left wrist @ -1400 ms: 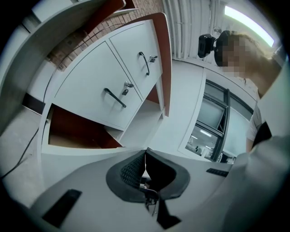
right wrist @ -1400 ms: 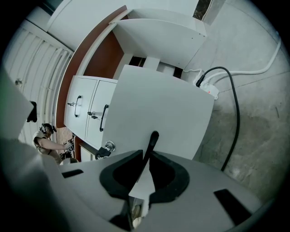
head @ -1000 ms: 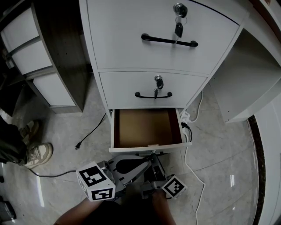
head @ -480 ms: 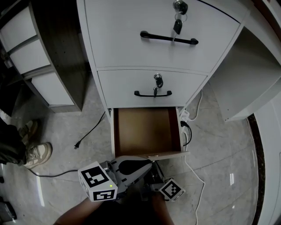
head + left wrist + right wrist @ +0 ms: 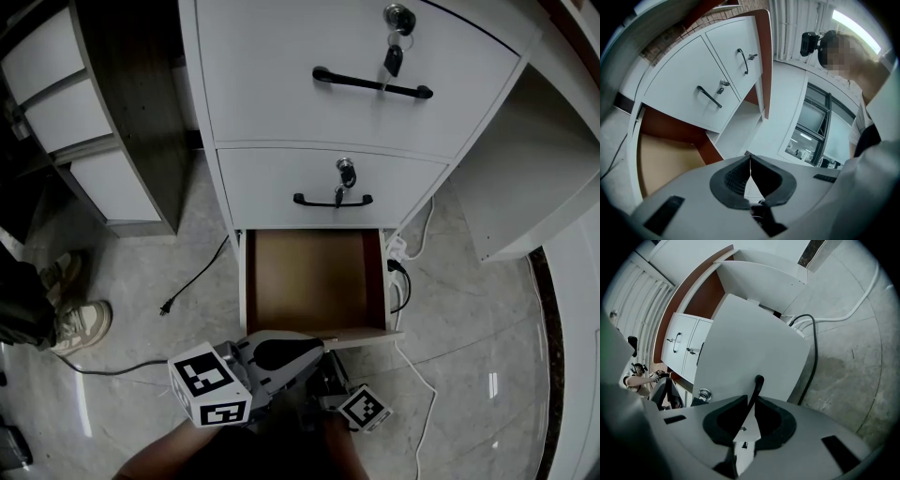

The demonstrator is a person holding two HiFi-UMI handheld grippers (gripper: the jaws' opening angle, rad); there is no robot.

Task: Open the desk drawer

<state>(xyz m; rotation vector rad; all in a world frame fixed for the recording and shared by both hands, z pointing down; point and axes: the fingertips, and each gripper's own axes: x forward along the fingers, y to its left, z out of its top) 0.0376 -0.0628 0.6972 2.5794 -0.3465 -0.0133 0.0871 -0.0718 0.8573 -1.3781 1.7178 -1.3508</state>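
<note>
The bottom drawer, a white-fronted drawer with a bare brown board floor, stands pulled out from the foot of the white desk pedestal, its front edge towards the person and nothing lying in it. In the right gripper view its white front panel fills the middle of the picture, with a round silver lock near the panel's lower left.

The right gripper has its jaws drawn narrow and clamped on the drawer's thin black bar handle, which runs up out from between the dark pads. The left gripper is beside it, just in front of the drawer's front edge in the head view, with its jaws pressed together tip to tip and nothing between them.

Above the open drawer, the middle drawer and the tall top drawer are both closed, each with a black handle and a key hanging in its lock.

On the grey polished stone floor, a white cable runs by the pedestal's right lower corner and a black cable with a plug lies off its left lower corner. A dark wooden shelf unit with white fronts stands to the left, and a person's pale shoe is near the floor's left edge.
</note>
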